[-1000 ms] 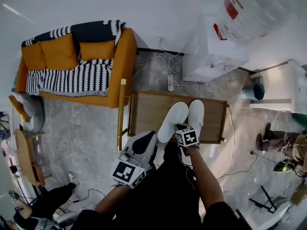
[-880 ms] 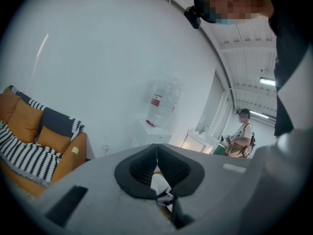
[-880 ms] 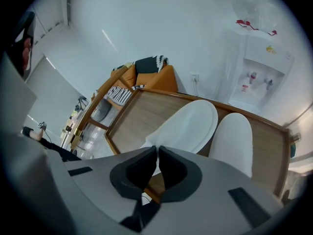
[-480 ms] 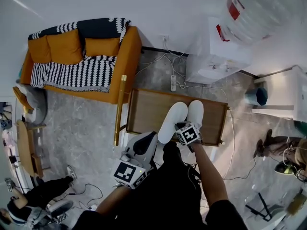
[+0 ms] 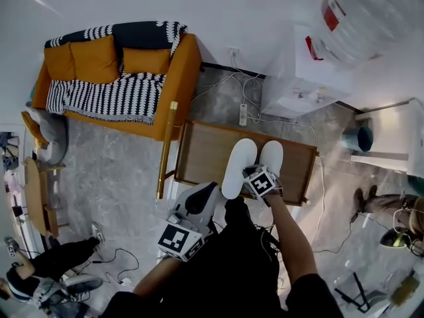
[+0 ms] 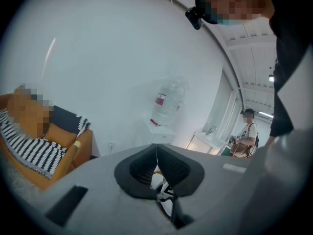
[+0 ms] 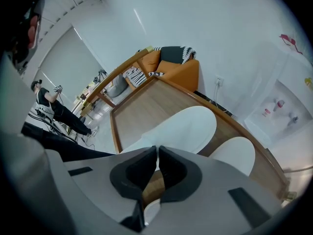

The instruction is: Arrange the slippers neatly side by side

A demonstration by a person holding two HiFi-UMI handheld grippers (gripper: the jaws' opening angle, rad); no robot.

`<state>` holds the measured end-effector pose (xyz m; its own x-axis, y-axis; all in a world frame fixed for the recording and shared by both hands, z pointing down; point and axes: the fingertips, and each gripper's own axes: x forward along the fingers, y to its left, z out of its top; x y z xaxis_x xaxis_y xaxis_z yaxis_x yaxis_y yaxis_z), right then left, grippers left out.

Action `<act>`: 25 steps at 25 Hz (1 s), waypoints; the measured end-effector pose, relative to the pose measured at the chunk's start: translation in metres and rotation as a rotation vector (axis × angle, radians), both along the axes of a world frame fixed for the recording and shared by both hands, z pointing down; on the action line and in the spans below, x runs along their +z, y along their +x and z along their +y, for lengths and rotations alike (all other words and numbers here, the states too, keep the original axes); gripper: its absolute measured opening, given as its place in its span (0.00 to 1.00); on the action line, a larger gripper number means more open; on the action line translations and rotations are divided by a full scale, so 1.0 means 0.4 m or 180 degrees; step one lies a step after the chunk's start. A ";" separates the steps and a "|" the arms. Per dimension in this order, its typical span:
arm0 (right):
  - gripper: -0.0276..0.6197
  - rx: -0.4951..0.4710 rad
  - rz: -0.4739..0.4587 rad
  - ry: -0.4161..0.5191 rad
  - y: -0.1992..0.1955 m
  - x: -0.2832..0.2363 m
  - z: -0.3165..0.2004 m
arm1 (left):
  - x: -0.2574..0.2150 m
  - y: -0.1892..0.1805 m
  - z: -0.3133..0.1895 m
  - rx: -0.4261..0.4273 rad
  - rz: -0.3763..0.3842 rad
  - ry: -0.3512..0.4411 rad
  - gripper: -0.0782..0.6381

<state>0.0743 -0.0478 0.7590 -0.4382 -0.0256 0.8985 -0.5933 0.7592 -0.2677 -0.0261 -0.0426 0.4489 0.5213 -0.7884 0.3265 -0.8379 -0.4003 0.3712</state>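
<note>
Lying side by side on the wooden table, the two white slippers sit just ahead of the right gripper. They look soft and light, best pinched at the heel edge. The left gripper hangs off the table.

Left gripper view: jaws pressed together, empty; sofa far ahead.

Right gripper view: jaws closed on nothing, slippers just beyond. The table's raised edge may snag a slide.

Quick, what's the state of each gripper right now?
Left gripper: closed, holding nothing.
Right gripper: closed, holding nothing, just above the slippers.
</note>
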 end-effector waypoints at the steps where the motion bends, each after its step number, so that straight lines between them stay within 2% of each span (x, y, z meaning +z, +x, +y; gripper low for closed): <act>1: 0.08 -0.0018 -0.0005 0.0005 -0.001 0.005 -0.004 | 0.002 0.001 -0.002 -0.0007 -0.0002 -0.0007 0.13; 6: 0.08 -0.0075 0.0067 -0.0038 0.011 0.016 -0.017 | 0.007 0.004 -0.013 -0.0032 -0.0008 -0.0029 0.13; 12: 0.08 0.0000 0.0062 -0.0086 0.023 0.030 -0.033 | 0.015 0.005 -0.022 -0.0039 -0.0006 -0.0054 0.13; 17: 0.08 0.0053 -0.0025 0.0030 0.013 0.019 -0.069 | 0.023 0.009 -0.037 -0.0031 -0.0006 -0.0077 0.13; 25: 0.08 0.0185 0.0057 -0.0132 0.040 0.051 -0.048 | 0.026 0.015 -0.045 -0.0007 0.0007 -0.0093 0.13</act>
<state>0.0902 -0.0671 0.7792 -0.4209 -0.0132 0.9070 -0.6410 0.7118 -0.2871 -0.0201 -0.0604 0.4595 0.5203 -0.7798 0.3482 -0.8379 -0.3874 0.3845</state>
